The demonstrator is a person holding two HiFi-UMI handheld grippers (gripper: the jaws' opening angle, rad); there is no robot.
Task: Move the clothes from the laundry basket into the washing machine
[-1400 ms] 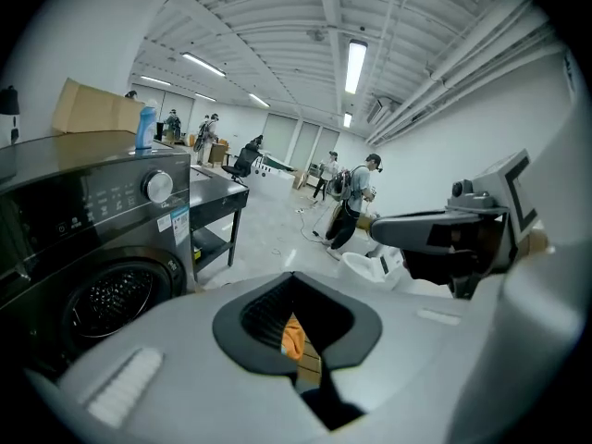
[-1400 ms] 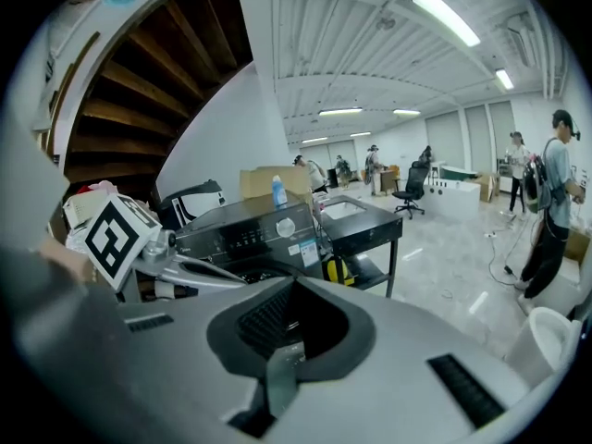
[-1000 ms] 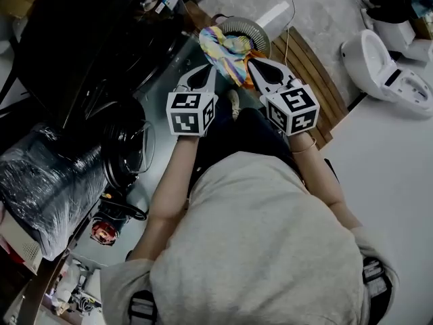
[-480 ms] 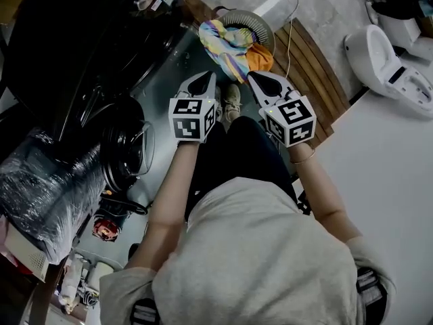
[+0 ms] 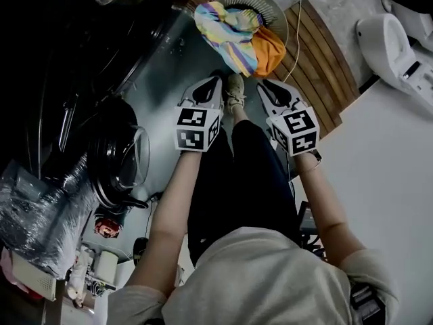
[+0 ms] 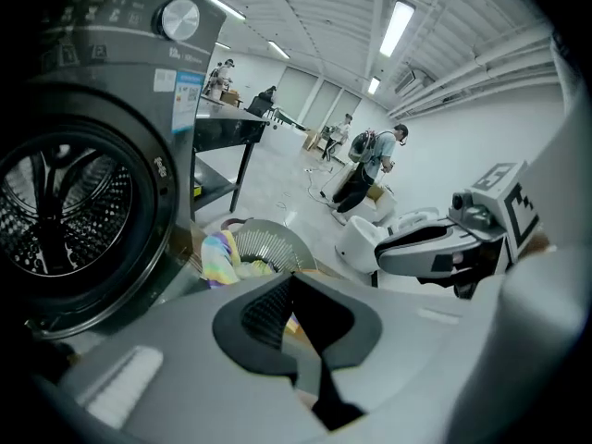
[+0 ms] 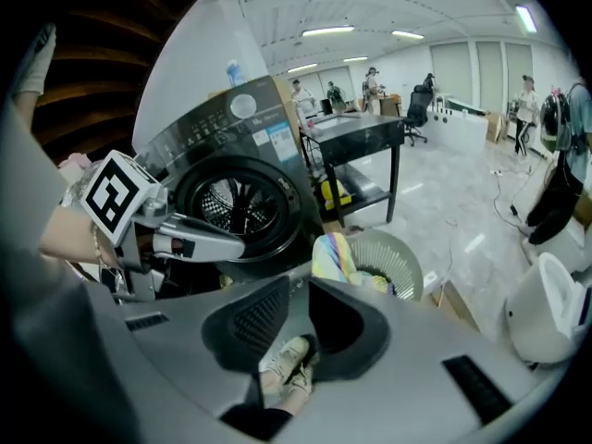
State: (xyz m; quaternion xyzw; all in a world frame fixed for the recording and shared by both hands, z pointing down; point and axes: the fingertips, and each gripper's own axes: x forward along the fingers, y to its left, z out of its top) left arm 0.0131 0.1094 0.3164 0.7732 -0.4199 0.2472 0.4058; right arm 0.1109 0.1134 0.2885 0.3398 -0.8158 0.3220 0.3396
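Orange and striped clothes (image 5: 237,36): heaped in the laundry basket (image 5: 270,7), with the striped cloth draped over the rim on the side facing the washing machine (image 5: 74,80).
Laundry basket: pale, round and slatted. It stands just beside the machine's front, with a wooden slat platform (image 5: 318,66) on its other side.
Left gripper (image 5: 215,81): the jaws are pressed together with nothing between them. It hangs on the person's side of the basket, pointing toward it and clear of the clothes.
Right gripper (image 5: 265,85): the jaws are drawn in to a thin slit and grip nothing. It is level with the left one, on the platform side. Its tip is near the orange cloth that hangs from the basket but does not touch it.
Between the grippers: a pale shoe (image 5: 235,90), toe toward the basket.
Head view alone: shows both marker cubes and forearms from above. It also shows the round glass door (image 5: 125,158) standing open, well apart from the basket, and a white moulded unit (image 5: 399,39) beyond the platform.
Left gripper view alone: shows the perforated drum (image 6: 65,206) through the open port, left of the basket, and people (image 6: 370,155) standing far behind the basket.
Right gripper view alone: shows the dial (image 7: 242,106) and control panel above the port, and a dark desk (image 7: 361,137) behind the basket. The shoes show through the slit between its own pads.
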